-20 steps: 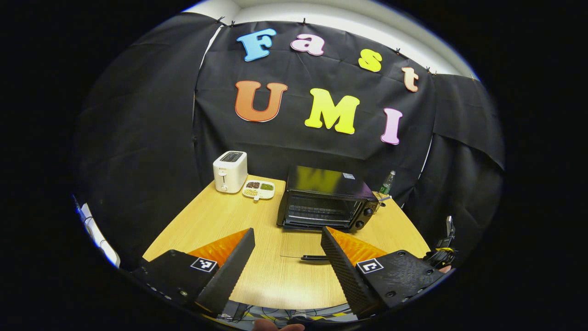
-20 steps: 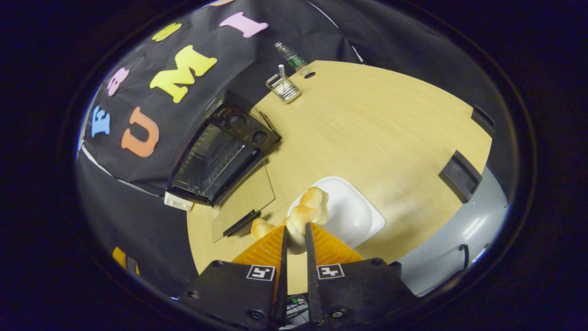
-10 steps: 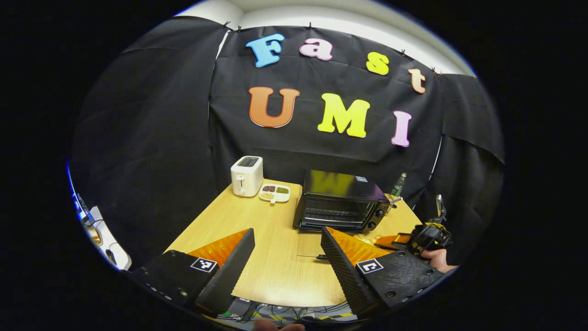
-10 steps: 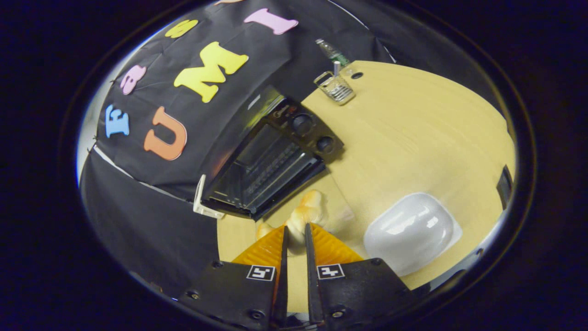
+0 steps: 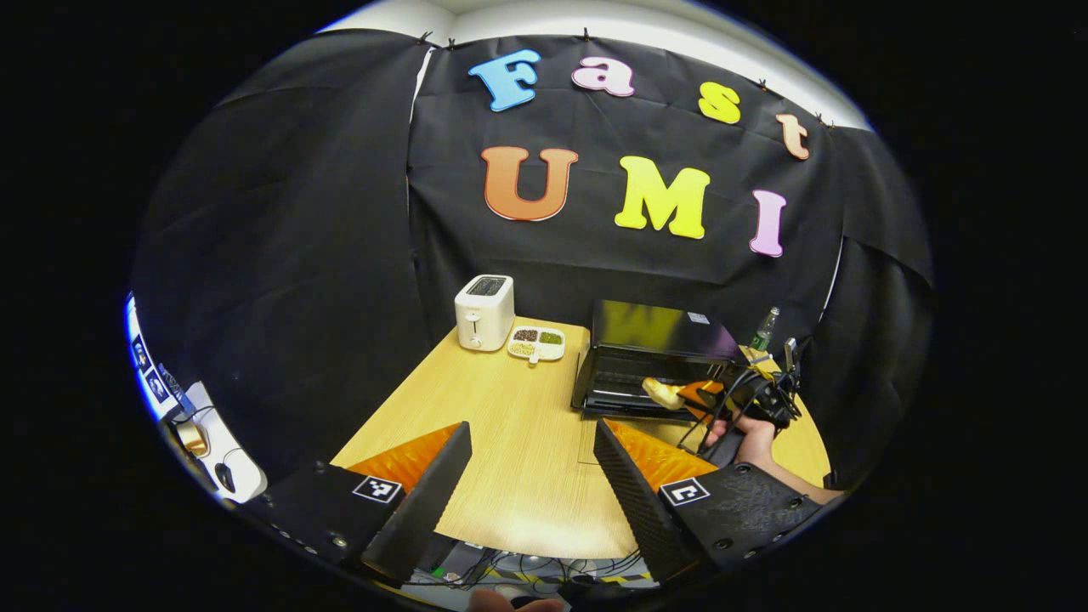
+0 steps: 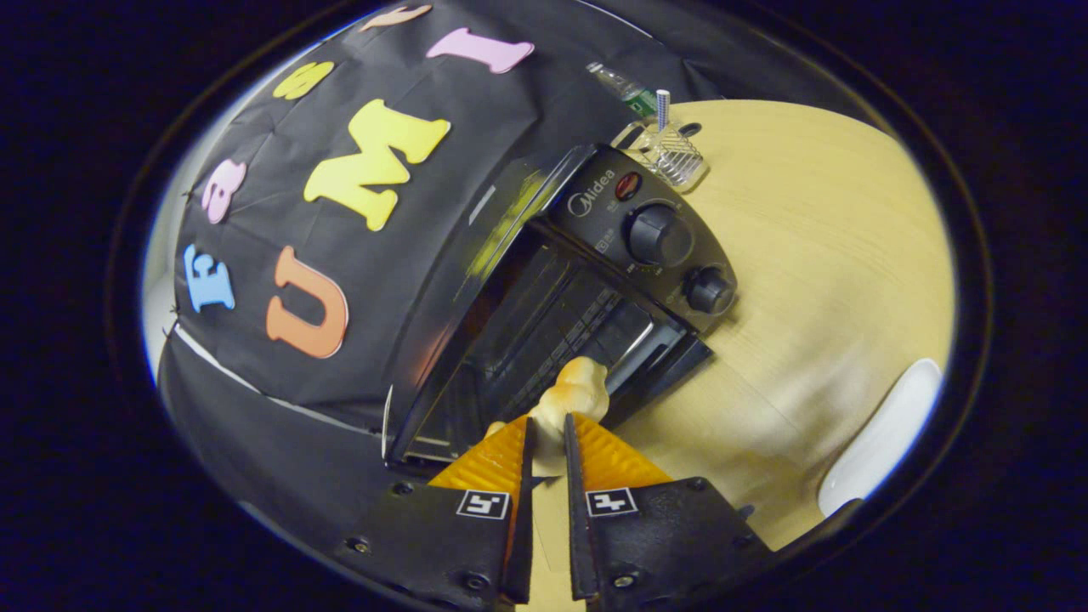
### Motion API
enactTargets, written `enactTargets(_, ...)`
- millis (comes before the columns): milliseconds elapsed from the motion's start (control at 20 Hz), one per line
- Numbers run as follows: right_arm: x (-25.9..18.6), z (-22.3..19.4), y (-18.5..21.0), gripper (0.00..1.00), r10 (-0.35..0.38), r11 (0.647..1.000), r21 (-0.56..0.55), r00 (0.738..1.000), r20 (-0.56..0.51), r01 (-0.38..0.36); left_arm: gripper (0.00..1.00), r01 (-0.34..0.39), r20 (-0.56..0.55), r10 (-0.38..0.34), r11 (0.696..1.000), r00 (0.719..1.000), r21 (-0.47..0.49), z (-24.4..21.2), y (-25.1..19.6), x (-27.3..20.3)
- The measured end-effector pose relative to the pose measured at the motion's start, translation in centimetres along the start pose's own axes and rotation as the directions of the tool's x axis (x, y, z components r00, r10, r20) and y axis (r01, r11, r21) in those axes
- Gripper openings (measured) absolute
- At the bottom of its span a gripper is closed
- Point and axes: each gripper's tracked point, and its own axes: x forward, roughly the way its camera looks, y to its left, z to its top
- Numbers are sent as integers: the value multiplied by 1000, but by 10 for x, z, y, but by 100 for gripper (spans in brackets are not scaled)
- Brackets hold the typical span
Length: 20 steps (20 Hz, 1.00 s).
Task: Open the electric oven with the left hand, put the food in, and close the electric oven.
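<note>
- The oven (image 6: 544, 280) stands on the table (image 5: 510, 459) with its door down and its mouth open.
- The right gripper (image 6: 544, 425) is clamped on a piece of bread (image 6: 574, 395), held at the oven's mouth, just above the rack.
- The left gripper (image 5: 531, 442) hangs with its fingers spread wide and nothing between them, well in front of the oven.
- A toaster (image 5: 484, 312) and a snack dish (image 5: 536, 342) sit to the left of the oven.

Glossy black oven (image 6: 595, 246), wood-grain table (image 5: 501, 442).
</note>
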Motion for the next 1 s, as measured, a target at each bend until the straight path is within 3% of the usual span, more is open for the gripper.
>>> enactTargets(250, 34, 15, -2, 22, -6, 992, 125, 996, 85, -5, 95, -13, -34, 15, 999, 999, 42, -4, 7, 4)
enactTargets(500, 51, 8, 10, 19, -2, 990, 139, 990, 140, -18, 95, -15, -43, 18, 998, 999, 63, -2, 14, 3)
enactTargets(600, 56, 10, 7, 13, -17, 991, 134, 986, 168, -5, 95, -19, -45, 22, 998, 999, 62, -2, 18, 0)
enactTargets(650, 61, 12, 2, 6, -38, 991, 135, 984, 175, 14, 95, -21, -47, 24, 998, 999, 60, -4, 22, -2)
enactTargets(700, 61, 11, 1, 14, -37, 990, 143, 984, 173, 12, 95, -24, -48, 27, 998, 999, 59, -5, 24, -4)
enactTargets(750, 58, 11, 2, 7, -33, 989, 149, 984, 175, 7, 95, -24, -47, 27, 998, 999, 55, -5, 25, -5)
enactTargets(1000, 31, 7, 10, 34, -5, 999, 48, 983, 181, -3, 95, 1, -50, 0, 1000, 999, 18, -13, 22, -6)
